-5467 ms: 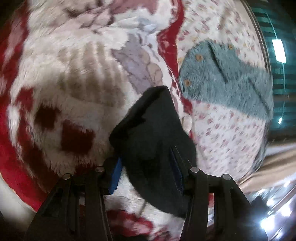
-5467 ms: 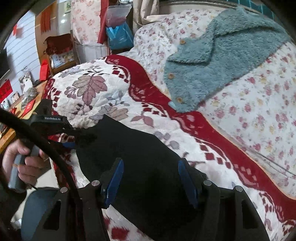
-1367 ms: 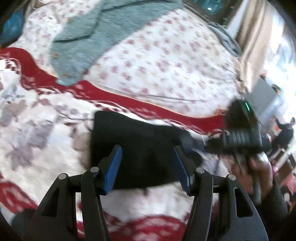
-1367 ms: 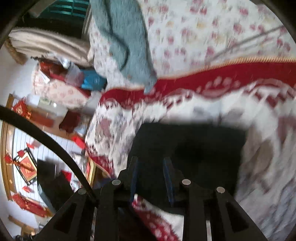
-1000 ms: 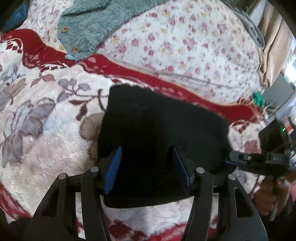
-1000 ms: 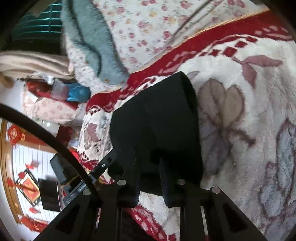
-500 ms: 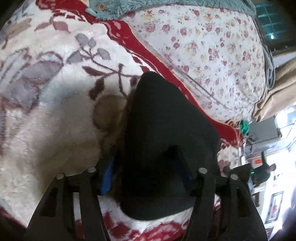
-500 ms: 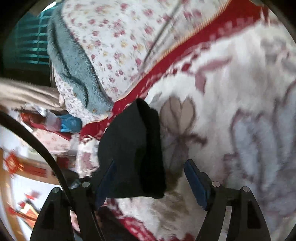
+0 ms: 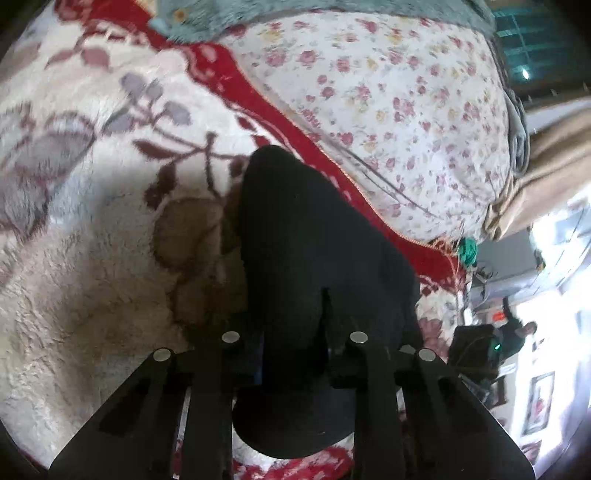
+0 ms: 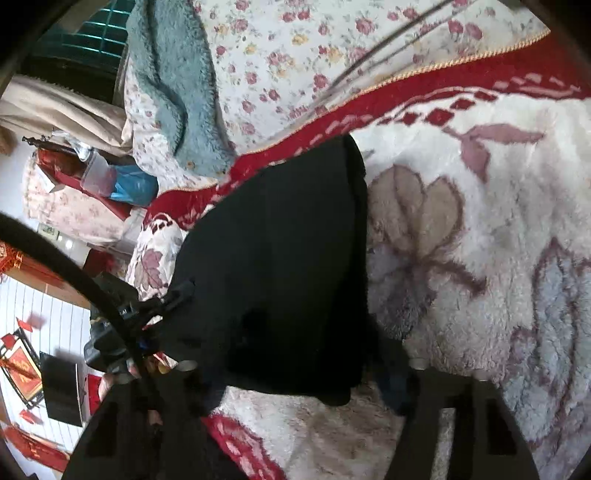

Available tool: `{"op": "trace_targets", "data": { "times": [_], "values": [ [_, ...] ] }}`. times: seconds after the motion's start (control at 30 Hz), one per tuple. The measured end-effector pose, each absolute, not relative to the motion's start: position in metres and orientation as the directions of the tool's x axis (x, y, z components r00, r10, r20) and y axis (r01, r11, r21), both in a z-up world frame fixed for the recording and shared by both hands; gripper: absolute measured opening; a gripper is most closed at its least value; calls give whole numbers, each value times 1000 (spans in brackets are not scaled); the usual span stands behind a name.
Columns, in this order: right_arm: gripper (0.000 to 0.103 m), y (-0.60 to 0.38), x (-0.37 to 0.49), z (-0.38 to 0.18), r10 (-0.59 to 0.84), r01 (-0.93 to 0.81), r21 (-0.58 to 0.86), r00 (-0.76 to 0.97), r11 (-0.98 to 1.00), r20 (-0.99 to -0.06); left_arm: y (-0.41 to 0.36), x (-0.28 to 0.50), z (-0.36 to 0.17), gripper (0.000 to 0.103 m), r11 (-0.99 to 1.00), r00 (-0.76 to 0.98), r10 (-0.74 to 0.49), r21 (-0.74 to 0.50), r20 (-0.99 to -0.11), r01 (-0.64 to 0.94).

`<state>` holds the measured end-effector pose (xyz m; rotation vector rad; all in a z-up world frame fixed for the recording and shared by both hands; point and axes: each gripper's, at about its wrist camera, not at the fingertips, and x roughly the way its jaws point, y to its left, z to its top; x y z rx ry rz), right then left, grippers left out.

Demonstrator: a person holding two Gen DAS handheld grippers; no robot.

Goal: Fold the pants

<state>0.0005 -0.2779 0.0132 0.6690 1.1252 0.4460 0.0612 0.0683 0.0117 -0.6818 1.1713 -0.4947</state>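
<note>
Left wrist view: The left gripper [image 9: 291, 343] points down at the pants [image 9: 314, 258], a black folded bundle lying on the blanket [image 9: 92, 258]. The near end of the pants sits between the two fingers [image 9: 229, 354], which press on the fabric from both sides; the jaws are closing on it. The far end of the pants reaches the red border [image 9: 229, 77] of the blanket. The blanket is plush and white, with leaf patterns. Beyond the border lies a floral sheet [image 9: 388, 92], and a teal fleece [image 9: 332, 14] rests on it at the top edge. A tan curtain [image 9: 546, 177] hangs at right. The right gripper's body [image 9: 476, 350] shows at the right edge, beside the pants.

Right wrist view: The right gripper [image 10: 295, 369] straddles the near edge of the pants [image 10: 280, 258]. Its jaws are closing with the fabric between them. The right finger [image 10: 399, 376] stands just clear of the pants' edge; the left one is hidden behind the fabric, so contact cannot be confirmed. The pants lie flat on the blanket [image 10: 480, 240], their far end against the red border [image 10: 443, 85]. The left gripper [image 10: 162, 299] meets the pants at their left edge. The floral sheet [image 10: 295, 44] and teal fleece [image 10: 166, 81] lie beyond. Red decorations [image 10: 22, 365] show in the room at lower left.
</note>
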Motion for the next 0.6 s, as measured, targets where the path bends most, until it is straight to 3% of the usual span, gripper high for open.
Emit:
{"op": "trace_targets", "data": {
  "times": [0.27,0.47,0.57,0.6],
  "values": [
    [36,-253,-9,23,715,-38,763,383,645,-585,105,55,46,20,710,370,-664,-703,-650,40],
    [35,-213,-10,16,757,-48,790,325,611,-566,143,56,26,21,738,299,-630,-672,-717,-56],
    [37,-209,-7,5,711,-13,749,325,662,-623,145,58,14,29,735,257,-633,-671,-731,-98],
    [41,-211,-6,-1,700,7,740,320,673,-639,141,59,16,41,775,255,-589,-626,-767,-91]
  ]
}}
